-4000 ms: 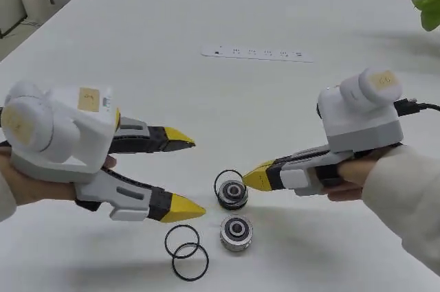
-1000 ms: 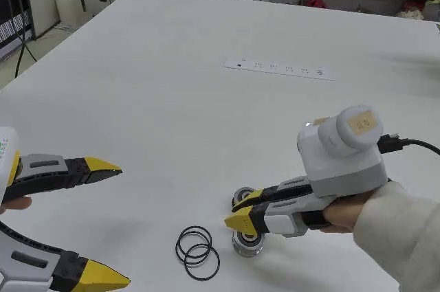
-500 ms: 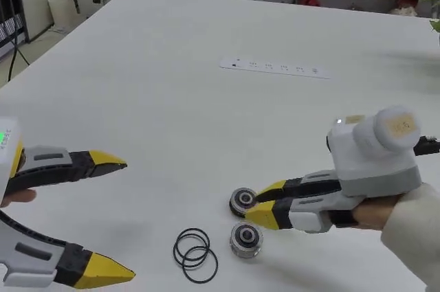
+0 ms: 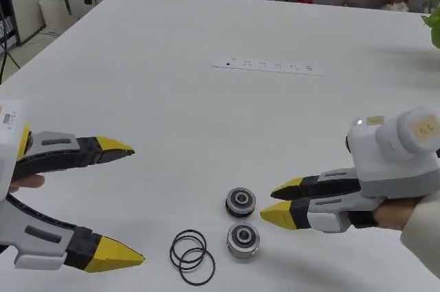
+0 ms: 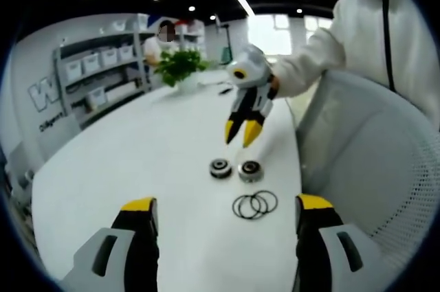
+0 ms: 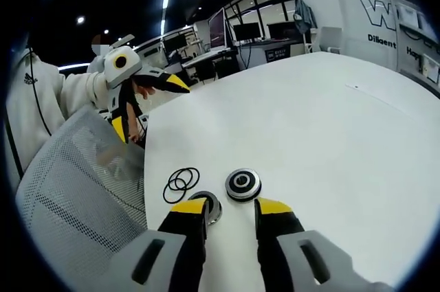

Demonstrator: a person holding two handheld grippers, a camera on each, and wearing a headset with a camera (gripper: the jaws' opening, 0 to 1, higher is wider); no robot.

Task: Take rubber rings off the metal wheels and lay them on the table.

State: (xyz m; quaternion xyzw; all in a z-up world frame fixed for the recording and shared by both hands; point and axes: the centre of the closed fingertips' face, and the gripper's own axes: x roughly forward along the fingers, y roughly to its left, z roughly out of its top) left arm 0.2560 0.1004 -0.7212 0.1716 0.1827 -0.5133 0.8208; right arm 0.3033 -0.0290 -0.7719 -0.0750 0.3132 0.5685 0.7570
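The right gripper [image 4: 277,201] is hovering with its yellow-tipped jaws only narrowly parted. It is gripping nothing and touching nothing. Just ahead of its tips, two small round silver metal wheels [image 4: 240,201] are lying flat on the white table [image 4: 206,113]. In the right gripper view one wheel is sitting in line with the gap between the jaws, while the other is half hidden behind one jaw. Beyond the wheels from this gripper, three thin black rubber rings [image 4: 191,256] are lying overlapped on the table. Whether either wheel is carrying another ring is too small to tell.

If one is, the tips should be coming in low at the wheel's rim, nipping only the rubber and peeling it outward, since a loose wheel will probably slide or tip.

The left gripper [image 4: 120,203] is standing wide open and empty, well apart from the wheels. The rings are lying nearer its lower jaw. It looks well placed for steadying a wheel.
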